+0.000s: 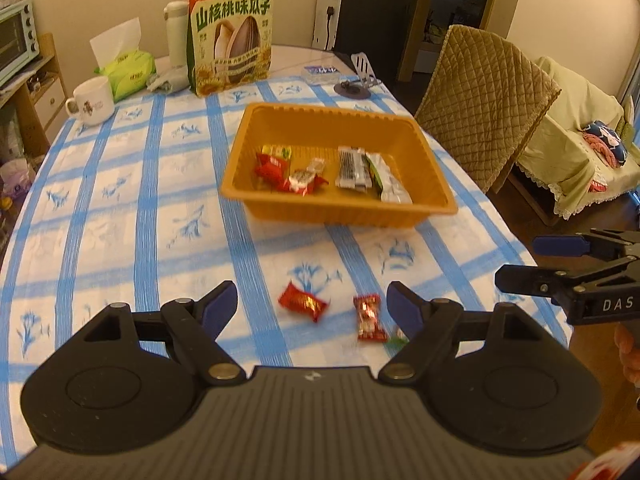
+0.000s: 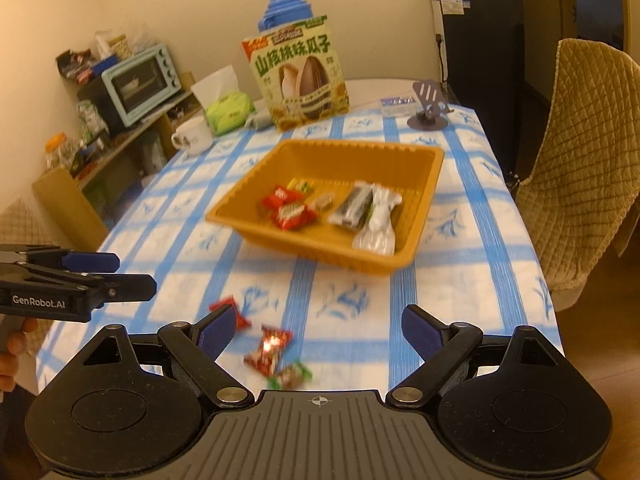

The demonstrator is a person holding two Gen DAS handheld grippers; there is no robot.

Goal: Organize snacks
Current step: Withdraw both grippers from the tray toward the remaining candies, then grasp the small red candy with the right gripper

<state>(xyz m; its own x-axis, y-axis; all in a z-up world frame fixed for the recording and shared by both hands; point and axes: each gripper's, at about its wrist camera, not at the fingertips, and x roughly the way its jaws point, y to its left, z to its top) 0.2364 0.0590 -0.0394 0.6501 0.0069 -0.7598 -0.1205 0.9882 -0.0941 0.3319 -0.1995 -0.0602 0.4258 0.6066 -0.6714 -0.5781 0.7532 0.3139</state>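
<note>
Up close, the left tool [image 1: 312, 304] stands with its blue-padded black fingers spread wide and nothing between them, hovering over the near part of the tabletop [image 1: 120, 208], which wears a white cloth crossed by blue woven-looking stripes and small blue plant prints. Just beyond its fingertips lie three loose sweets on the cloth — a glossy red twist-wrapped candy [image 1: 303, 301], a red-and-silver crinkled foil candy [image 1: 370, 318] beside it, and a small green-wrapped sweet [image 2: 291, 376] half hidden behind the tool's right finger. The right tool [image 2: 316, 328] is likewise spread apart and empty, hanging above the same three sweets; in the left wrist view it enters from the right edge as a black clamp with one blue pad. Farther back sits the orange rectangular plastic tray [image 1: 436, 178], shallow, with sloped walls and a ribbed floor, holding several wrapped snacks: red crinkly packets [image 1: 272, 168] on the left, a dark-striped clear bar wrapper [image 1: 351, 169] and a silvery foil pouch [image 1: 390, 184] on the right. Behind the tray stands an upright green paper-look bag of sunflower seeds [image 1: 230, 36], with a white ceramic mug [image 1: 91, 100] and a green soft pack of tissues [image 1: 128, 70] to its left. A chair draped in a quilted tan cover [image 1: 488, 108] stands at the table's right side.
</note>
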